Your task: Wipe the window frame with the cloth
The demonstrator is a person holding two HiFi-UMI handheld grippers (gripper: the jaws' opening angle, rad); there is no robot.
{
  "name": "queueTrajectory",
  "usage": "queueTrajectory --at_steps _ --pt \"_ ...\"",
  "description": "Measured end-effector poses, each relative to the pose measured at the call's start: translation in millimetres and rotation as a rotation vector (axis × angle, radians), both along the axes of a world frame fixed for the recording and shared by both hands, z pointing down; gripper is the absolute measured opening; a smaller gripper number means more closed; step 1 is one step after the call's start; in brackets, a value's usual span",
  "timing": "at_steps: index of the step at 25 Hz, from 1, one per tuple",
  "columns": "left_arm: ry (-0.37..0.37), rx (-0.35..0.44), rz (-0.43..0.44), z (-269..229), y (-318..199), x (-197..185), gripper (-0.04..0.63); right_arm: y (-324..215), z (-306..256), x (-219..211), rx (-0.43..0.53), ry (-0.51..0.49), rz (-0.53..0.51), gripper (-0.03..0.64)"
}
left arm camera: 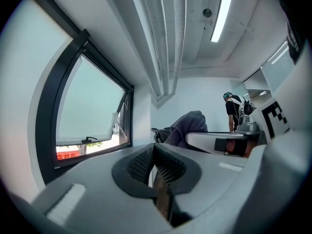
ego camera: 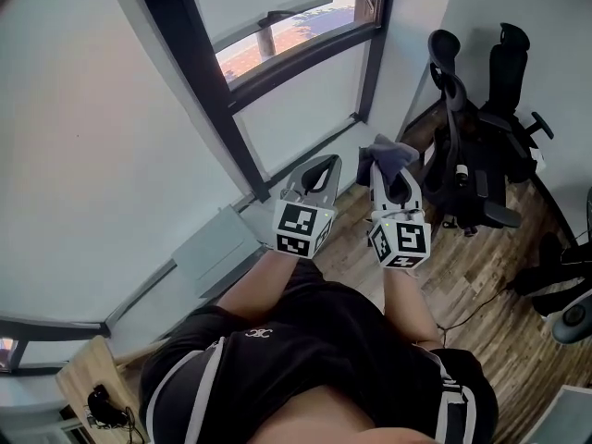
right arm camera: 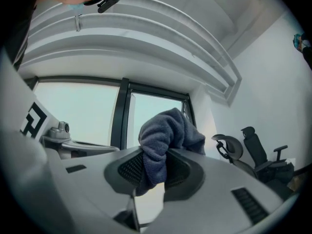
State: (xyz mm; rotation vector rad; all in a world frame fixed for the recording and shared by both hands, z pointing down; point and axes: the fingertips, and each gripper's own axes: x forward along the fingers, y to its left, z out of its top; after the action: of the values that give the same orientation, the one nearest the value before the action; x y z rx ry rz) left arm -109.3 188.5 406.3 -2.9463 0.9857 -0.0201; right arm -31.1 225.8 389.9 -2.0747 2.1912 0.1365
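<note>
A grey-blue cloth [right arm camera: 165, 135] is bunched between the jaws of my right gripper [right arm camera: 155, 167], which is shut on it. In the head view the cloth [ego camera: 393, 153] sticks out of the right gripper [ego camera: 393, 178] near the floor end of the black window frame [ego camera: 242, 151]. My left gripper [ego camera: 319, 176] sits just left of it, jaws shut with nothing between them. The left gripper view shows the shut left gripper [left arm camera: 155, 164], the cloth [left arm camera: 189, 126] at its right, and the window frame [left arm camera: 92, 150] at left.
Black office chairs [ego camera: 481, 128] stand at the right on the wood floor [ego camera: 481, 276]. A tilted open window sash [ego camera: 296, 26] is above. A grey panel [ego camera: 215, 248] lies by the wall. A person [left arm camera: 235, 112] stands far across the room.
</note>
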Motion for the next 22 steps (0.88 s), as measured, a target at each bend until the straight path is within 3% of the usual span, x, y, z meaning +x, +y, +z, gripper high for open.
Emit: queueTrajectory --at_steps 12,22 --pt "0.028 0.034 -0.006 -1 -43 31 0.009 -46 5 28 0.007 0.042 -0.019 0.087" --pt "0.056 0.045 0.016 -4 -151 84 0.009 -153 2 77 0.013 0.051 -0.023 0.087"
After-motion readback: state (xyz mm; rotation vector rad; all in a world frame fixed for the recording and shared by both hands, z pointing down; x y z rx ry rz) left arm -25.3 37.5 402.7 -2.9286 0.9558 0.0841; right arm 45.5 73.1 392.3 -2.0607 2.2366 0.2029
